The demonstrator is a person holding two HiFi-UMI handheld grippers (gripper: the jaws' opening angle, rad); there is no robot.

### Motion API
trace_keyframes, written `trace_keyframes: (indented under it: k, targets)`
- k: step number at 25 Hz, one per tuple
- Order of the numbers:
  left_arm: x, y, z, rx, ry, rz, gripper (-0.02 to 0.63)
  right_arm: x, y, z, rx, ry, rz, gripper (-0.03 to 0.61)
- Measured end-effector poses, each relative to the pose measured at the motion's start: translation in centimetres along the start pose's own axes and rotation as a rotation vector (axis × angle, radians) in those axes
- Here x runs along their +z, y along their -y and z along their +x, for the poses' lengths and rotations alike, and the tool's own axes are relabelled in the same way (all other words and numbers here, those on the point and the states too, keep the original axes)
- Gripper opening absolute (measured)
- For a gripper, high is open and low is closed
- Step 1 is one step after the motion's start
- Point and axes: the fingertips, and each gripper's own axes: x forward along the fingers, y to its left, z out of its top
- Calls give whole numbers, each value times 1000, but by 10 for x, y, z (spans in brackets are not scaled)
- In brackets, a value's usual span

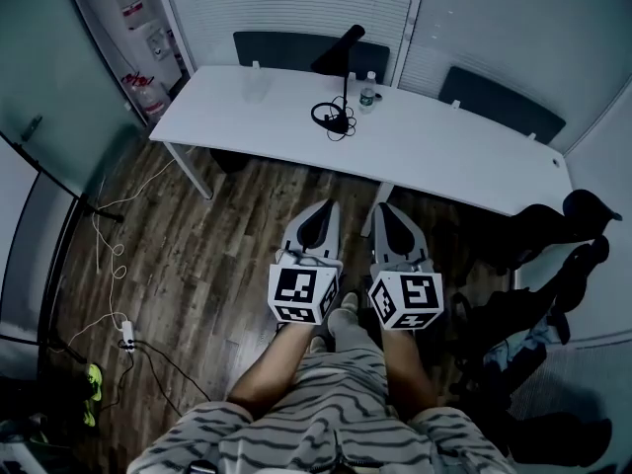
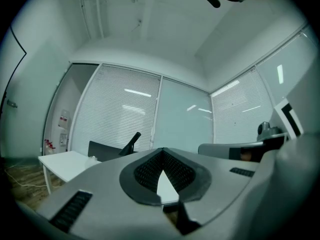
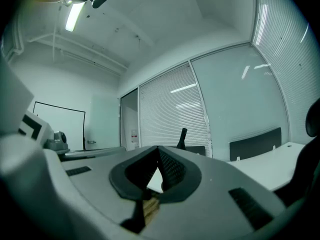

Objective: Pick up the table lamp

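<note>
Left tongs (image 1: 324, 210): clenched, tips together, nothing between them; the left gripper view (image 2: 161, 151) shows the jaws meeting at a point. Held low in front of the person, above the wood floor (image 1: 197, 245).
Right tongs (image 1: 385, 211): clenched too and holding nothing; the right gripper view (image 3: 158, 149) shows the tips closed. Just beside the left tongs, both pointing toward the bench.
Table lamp (image 1: 340, 51): black, upright on the white bench (image 1: 444, 151), near its far edge and left of its middle. Well apart from both tongs. Its head shows small above the jaws in the left gripper view (image 2: 131, 142) and the right gripper view (image 3: 183, 136).
Cable (image 1: 330, 117): black, coiled on the bench round the lamp's foot.
Bottle (image 1: 368, 91): clear, upright, just right of the lamp.
Chairs: two dark backs behind the bench, one behind the lamp (image 1: 286, 51), one further right (image 1: 502, 103).
Power strip (image 1: 126, 337): on the floor at left, with a pale lead.
</note>
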Motion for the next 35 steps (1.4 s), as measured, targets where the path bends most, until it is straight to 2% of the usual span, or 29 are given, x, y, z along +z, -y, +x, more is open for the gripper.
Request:
trace_keyframes:
  k: [10,24,35]
  targets:
    - [-13,-39,95,-10,6,11,8,-8,43,90,-2,24,-3,12]
    - [2,-81,253,6,23,34,8,7,129,224,13,28,-8,11]
    - [-5,-105,321,20,-2,50,8,-9,164,292,33,-6,34,12]
